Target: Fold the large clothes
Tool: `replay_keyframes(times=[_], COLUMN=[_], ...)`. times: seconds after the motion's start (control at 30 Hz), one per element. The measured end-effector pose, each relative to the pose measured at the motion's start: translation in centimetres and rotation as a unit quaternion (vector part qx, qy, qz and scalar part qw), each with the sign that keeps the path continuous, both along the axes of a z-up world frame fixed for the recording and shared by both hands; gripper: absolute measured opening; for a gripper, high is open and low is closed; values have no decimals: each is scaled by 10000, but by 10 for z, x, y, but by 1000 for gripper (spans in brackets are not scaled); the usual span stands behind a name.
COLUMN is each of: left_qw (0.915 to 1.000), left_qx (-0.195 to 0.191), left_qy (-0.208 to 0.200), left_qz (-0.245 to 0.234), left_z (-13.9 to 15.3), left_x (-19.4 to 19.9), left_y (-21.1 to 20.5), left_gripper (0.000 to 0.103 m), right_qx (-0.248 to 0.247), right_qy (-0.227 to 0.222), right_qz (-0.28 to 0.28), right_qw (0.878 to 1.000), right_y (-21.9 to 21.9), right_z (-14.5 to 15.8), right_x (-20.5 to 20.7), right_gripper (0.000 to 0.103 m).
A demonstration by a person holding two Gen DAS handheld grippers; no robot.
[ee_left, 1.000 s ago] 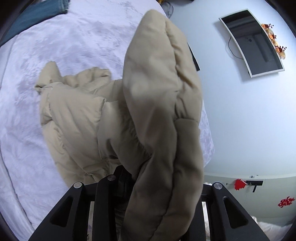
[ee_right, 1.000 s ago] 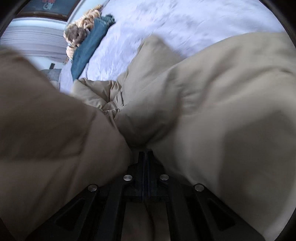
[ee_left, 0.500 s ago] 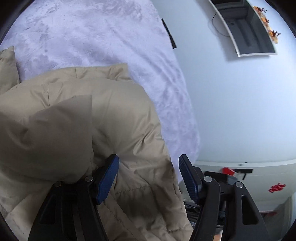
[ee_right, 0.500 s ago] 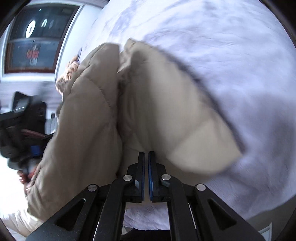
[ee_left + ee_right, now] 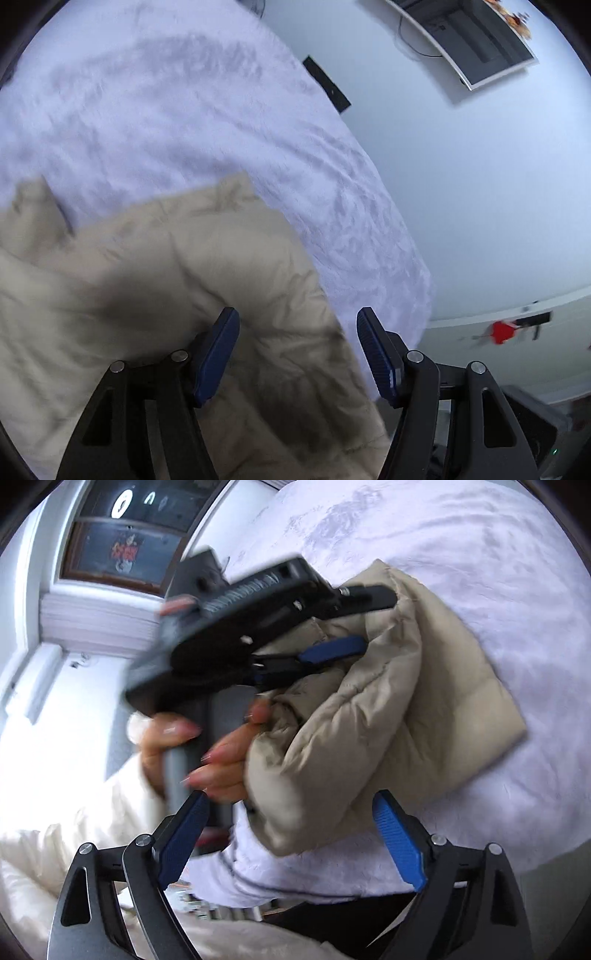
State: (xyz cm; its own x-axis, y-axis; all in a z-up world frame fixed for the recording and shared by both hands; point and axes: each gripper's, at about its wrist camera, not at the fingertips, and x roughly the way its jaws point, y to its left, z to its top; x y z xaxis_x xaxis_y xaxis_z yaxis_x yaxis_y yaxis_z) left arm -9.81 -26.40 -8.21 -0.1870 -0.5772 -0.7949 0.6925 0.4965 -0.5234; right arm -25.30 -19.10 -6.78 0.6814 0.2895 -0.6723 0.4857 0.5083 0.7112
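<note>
- Lower left, left-wrist view: beige puffer jacket [image 5: 155,295] folded on white bedspread [image 5: 184,110].
- Left gripper [image 5: 297,354] — fingers spread wide, holding nothing.
- Right gripper [image 5: 291,834] — fingers apart, released, jacket's edge btw. them.

Colours seen around the folded garment

The puffer jacket [image 5: 177,280] was seen in plain beige, with stitched quilting lines, and the bed cover [image 5: 184,122] in white with a faint lilac-grey mottled texture. Blue ribbed pads [image 5: 218,354] were carried on the black left gripper [image 5: 297,356], and the same blue pads [image 5: 397,840] on the black right gripper [image 5: 290,836]. The wall [image 5: 461,192] was pale blue-white, and a small red ornament [image 5: 502,331] was noted on it. Pink nails were seen on the hand [image 5: 218,760], beside a cream sleeve [image 5: 74,834].
</note>
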Motion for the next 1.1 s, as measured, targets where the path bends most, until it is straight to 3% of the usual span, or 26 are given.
replay_keyframes(times=[0.03, 0.07, 0.17, 0.27, 0.37, 0.47, 0.53, 0.63, 0.7, 0.73, 0.77, 0.83, 0.97, 1.03, 1.07, 1.1], left_qw=[9996, 9988, 9927, 9865, 9798, 9773, 9750, 9745, 9752, 9752, 9752, 9743, 9730, 9725, 9725, 9725], left_qx=[-97, -217, -299, -3, 516, 483, 454, 424, 426, 428, 425, 424, 481, 544, 571, 600], left_qy=[-263, -395, -932, -1100, -854, -305, -294, -325, -352, -367, -372, -382, -485, -661, -782, -938], left_qz=[104, 212, 699, 1215, 1733, 2042, 2157, 2181, 2142, 2141, 2141, 2178, 2205, 2167, 2117, 2045], left_z=[14, 26, 48, 37, -6, -45, -54, -58, -59, -57, -55, -54, -52, -47, -44, -40], left_x=[5, 11, 36, 61, 82, 90, 90, 91, 93, 93, 94, 96, 99, 99, 98, 95], left_y=[14, 30, 85, 134, 168, 178, 171, 163, 161, 160, 162, 163, 160, 150, 142, 131], left_gripper=[67, 67, 67, 67, 67, 67, 68, 72, 72, 72, 72, 72, 72, 72, 72, 72], right_qx=[-314, -531, -390, -919, -1268, -733, -530, -887, -737, -596, -477, -263, 386, 560, 471, 150], right_qy=[278, 541, 561, 788, 1026, 1234, 1026, 537, 29, -145, -232, -214, 246, 134, 71, 28], right_qz=[-113, -114, -266, -212, -135, -211, -368, -431, -276, -130, 20, 289, 345, 430, 567, 678], right_qw=[9991, 9971, 9973, 9924, 9865, 9894, 9926, 9937, 9969, 9980, 9986, 9990, 9984, 9974, 9973, 9976], right_y=[-2, -4, -16, -22, -32, -46, -58, -72, -83, -88, -89, -96, -106, -105, -102, -100], right_z=[-1, -4, -12, -11, -17, -39, -25, 18, 41, 45, 44, 30, -31, -39, -35, -27], right_x=[3, 5, -2, -2, 0, -6, -16, -24, -14, -4, 7, 41, 105, 124, 130, 133], right_gripper=[71, 27, 16, 14, 14, 18, 21, 45, 71, 75, 80, 81, 81, 43, 8, 8])
